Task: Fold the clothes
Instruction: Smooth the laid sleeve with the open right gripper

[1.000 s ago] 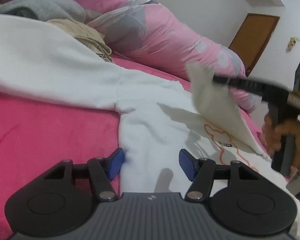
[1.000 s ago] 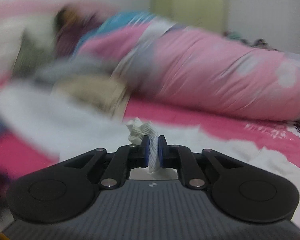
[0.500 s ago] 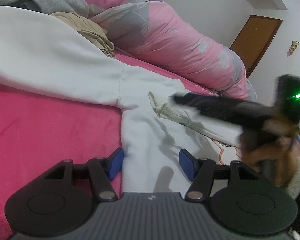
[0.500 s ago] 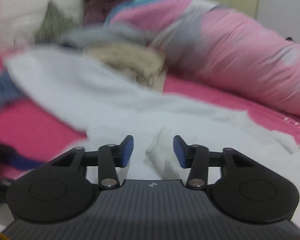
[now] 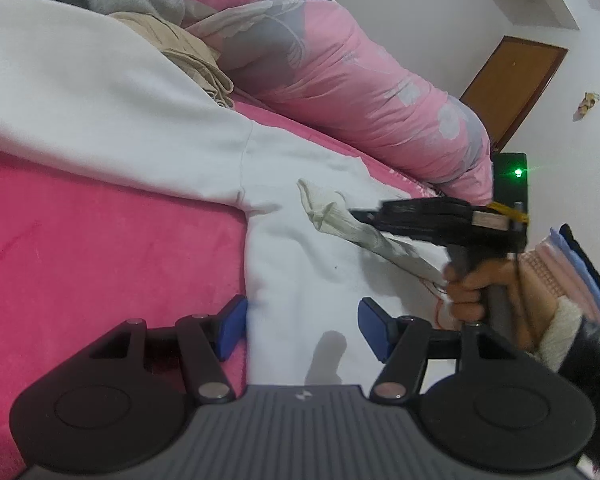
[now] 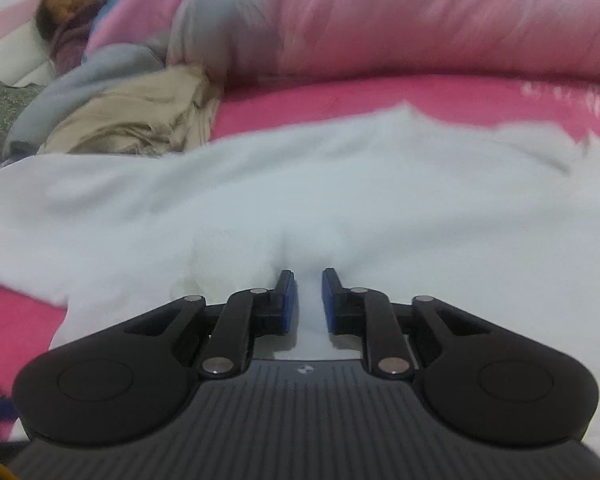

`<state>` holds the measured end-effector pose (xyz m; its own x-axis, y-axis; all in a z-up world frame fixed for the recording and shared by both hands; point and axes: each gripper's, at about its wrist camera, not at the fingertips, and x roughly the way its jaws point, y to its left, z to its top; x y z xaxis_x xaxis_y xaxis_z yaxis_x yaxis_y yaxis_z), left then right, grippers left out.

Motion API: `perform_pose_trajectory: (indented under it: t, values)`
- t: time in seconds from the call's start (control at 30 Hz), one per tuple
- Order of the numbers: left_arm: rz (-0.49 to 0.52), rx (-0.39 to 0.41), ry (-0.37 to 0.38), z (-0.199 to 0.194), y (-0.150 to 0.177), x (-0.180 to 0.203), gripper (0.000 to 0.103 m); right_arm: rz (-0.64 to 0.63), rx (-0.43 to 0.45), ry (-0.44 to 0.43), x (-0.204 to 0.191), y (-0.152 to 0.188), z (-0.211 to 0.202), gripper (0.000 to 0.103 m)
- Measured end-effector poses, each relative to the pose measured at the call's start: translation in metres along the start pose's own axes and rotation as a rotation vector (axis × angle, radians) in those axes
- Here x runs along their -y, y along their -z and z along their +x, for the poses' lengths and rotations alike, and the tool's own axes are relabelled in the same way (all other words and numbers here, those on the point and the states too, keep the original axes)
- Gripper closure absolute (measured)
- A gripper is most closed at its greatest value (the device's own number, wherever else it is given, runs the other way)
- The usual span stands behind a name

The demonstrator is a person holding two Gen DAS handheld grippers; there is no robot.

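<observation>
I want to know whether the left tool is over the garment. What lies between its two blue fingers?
In the left wrist view, the left tool stands open over the white sweatshirt's side edge; white fabric fills most of the gap, with pink bedcover at its left finger.

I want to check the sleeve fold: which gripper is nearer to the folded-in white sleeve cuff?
Right. The right gripper sits just beside the sleeve cuff, jaws closing. The left gripper hangs open farther down over the white sweatshirt.
</observation>
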<state>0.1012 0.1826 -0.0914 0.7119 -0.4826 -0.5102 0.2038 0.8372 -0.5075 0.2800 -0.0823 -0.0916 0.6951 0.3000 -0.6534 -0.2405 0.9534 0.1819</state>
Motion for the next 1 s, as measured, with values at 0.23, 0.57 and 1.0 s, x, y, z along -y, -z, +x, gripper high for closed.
perform_pose_trajectory:
  t: [0.23,0.57,1.0]
  values:
    - [-0.007,0.002,0.005,0.001,-0.001,0.0,0.04,0.007,0.139,-0.069,0.006,0.005,-0.049,0.094]
    - [0.001,0.0,0.005,0.003,-0.001,0.001,0.038,0.262,0.21,0.381,0.181,0.001,-0.125,0.093]
    - [0.003,0.005,0.017,0.005,0.001,0.001,0.036,0.49,0.129,0.376,0.293,-0.029,-0.068,0.094]
